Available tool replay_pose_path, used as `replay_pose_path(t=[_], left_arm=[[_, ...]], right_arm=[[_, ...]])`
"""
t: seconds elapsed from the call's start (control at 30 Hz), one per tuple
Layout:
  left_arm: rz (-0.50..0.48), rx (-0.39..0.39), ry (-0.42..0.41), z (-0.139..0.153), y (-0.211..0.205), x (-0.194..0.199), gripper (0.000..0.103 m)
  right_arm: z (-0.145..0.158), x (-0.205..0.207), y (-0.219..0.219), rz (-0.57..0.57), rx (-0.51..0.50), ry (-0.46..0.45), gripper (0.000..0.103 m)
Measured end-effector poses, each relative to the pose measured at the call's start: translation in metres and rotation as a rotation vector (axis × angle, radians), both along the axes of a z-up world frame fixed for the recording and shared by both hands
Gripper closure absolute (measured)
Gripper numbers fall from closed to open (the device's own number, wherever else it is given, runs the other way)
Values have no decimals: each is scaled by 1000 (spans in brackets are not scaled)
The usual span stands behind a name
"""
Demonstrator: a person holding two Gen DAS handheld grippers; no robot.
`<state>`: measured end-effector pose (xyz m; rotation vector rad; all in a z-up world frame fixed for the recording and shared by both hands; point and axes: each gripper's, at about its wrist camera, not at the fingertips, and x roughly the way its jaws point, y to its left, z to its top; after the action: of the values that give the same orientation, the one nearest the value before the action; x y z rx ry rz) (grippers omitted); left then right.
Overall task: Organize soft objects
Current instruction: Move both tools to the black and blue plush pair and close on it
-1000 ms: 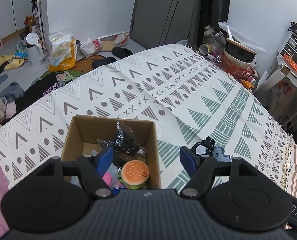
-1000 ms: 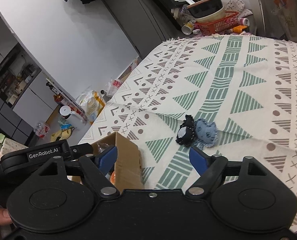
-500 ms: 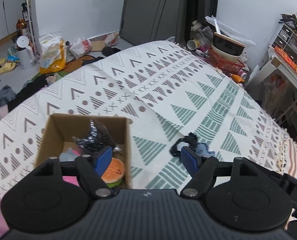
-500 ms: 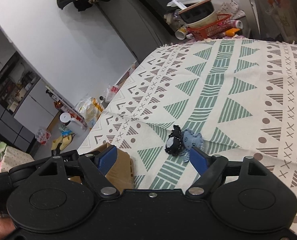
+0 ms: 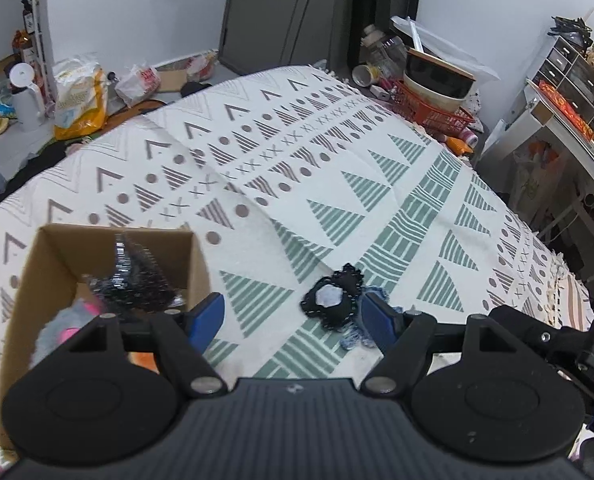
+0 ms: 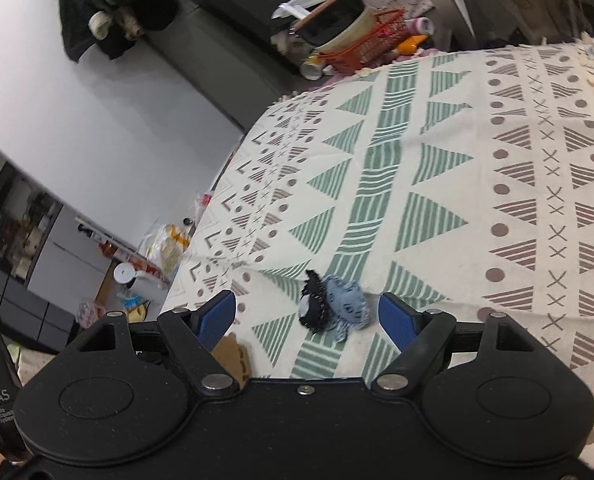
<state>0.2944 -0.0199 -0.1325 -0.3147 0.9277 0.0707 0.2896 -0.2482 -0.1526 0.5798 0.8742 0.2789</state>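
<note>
Soft items on cloth: we count 2, touching. One black crocheted patch w/ pale centre (image 5: 331, 300) and one frayed light-blue denim patch (image 6: 347, 304), the blue one partly under the black one in the left wrist view.
Location of pair: on the cream bedspread w/ green and brown triangle print (image 5: 297, 168), on a green-striped band, just right of the box.
Box: we count 1 open brown cardboard box (image 5: 53, 256), at the left of the left wrist view; only a corner of it (image 6: 231, 354) shows in the right wrist view.
Box contents: we see 1 black glittery mesh piece (image 5: 133, 276) standing up against the far wall, 1 grey-pink fluffy item (image 5: 67, 320), and an orange bit (image 5: 143, 358) mostly hidden behind the gripper, so total count unclear.
Left gripper (image 5: 291, 320): spread wide, nothing between the blue pads. Pose: low over the cloth, pointing fwd; left pad (image 5: 205, 316) near the box's right wall, right pad over the blue patch's edge. Contact w/ cloth: cannot tell.
Right gripper (image 6: 307, 318): spread wide, holding nothing. Pose: tilted view, the 2 patches sit ahead between the blue pads (image 6: 395, 320), not touched.
Other gripper in view: part of a black body (image 5: 553, 340) at the right edge of the left wrist view.
</note>
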Motion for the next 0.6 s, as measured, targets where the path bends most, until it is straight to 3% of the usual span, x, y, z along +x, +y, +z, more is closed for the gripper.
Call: replay_pose_path(t=[0.27, 0.6], left_arm=[[-26, -43, 48, -17, -7, 28, 29], [-25, -108, 153, -53, -11, 68, 34]], right_arm=[[-30, 24, -6, -39, 39, 99, 40], [-74, 47, 3, -52, 69, 213, 46]])
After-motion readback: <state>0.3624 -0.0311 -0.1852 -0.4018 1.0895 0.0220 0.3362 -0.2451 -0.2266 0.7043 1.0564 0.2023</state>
